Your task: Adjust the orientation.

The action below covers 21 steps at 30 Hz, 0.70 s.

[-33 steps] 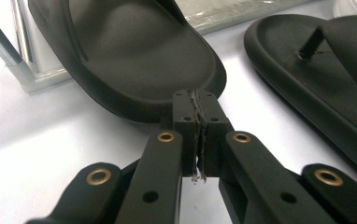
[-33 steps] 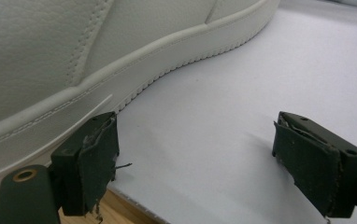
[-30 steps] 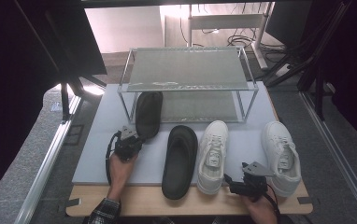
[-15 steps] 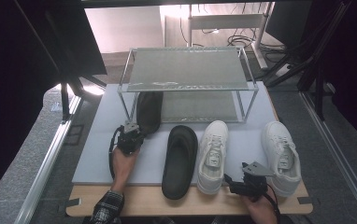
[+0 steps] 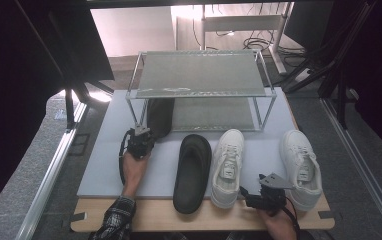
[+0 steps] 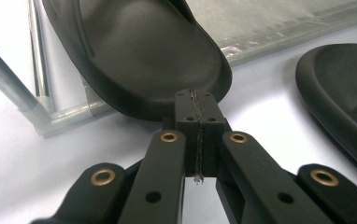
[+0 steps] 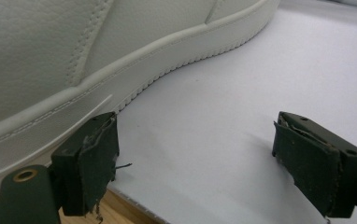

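The left hand-held gripper (image 5: 140, 141) sits at the near end of a black slide sandal (image 5: 160, 116), which lies half under the wire shoe rack (image 5: 199, 75) on its lower shelf, heel toward the person. In the left gripper view the jaws are pressed fully together, their tips against the sandal's (image 6: 144, 60) heel rim; whether they pinch the rim or merely push it is hard to tell from this angle. The sandal's long axis runs near to far, straight ahead of that gripper, so a push along the axis would slide it deeper under the rack. The left hand is plainly the nearer one.

The right hand-held gripper (image 5: 264, 196) rests at the near edge of the bench (image 5: 104, 165), jaws spread wide and holding nothing, between two white sneakers (image 5: 228, 167) (image 5: 301, 167). A second black sandal (image 5: 192, 172) lies left of them.

The sandals look like matte moulded foam, smooth and rounded; the sneakers are pebbled white leather with a ribbed rubber sole (image 7: 167, 56).
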Tool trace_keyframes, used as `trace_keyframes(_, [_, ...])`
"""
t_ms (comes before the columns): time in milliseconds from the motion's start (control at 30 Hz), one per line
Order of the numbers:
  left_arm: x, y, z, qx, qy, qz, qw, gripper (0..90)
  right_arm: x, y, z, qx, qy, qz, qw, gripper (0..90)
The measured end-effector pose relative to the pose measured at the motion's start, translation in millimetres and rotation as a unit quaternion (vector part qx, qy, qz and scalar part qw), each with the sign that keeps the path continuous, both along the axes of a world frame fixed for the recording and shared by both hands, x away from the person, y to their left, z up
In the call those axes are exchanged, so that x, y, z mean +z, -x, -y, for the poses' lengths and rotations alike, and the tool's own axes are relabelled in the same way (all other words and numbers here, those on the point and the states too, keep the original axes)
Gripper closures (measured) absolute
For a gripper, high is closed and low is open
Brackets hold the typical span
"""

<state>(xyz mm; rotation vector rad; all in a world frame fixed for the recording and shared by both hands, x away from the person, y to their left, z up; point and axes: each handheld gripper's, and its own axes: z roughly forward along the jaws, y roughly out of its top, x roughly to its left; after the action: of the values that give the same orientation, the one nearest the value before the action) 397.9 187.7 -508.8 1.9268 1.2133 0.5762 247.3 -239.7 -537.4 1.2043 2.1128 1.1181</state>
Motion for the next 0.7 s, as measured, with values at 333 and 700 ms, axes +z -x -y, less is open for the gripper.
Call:
trace_keyframes(333, [-0.9,-12.4,1.6,0.009,-0.010,-0.001,0.9999,89.9,0.0,0.0,0.0,0.000,0.000,0.000,1.0000,14.8])
trace_keyframes(700, [-2.0,-21.2,4.5,0.015,-0.006,-0.001,0.9999,89.9,0.0,0.0,0.2,0.001,0.000,0.000,1.0000,14.8])
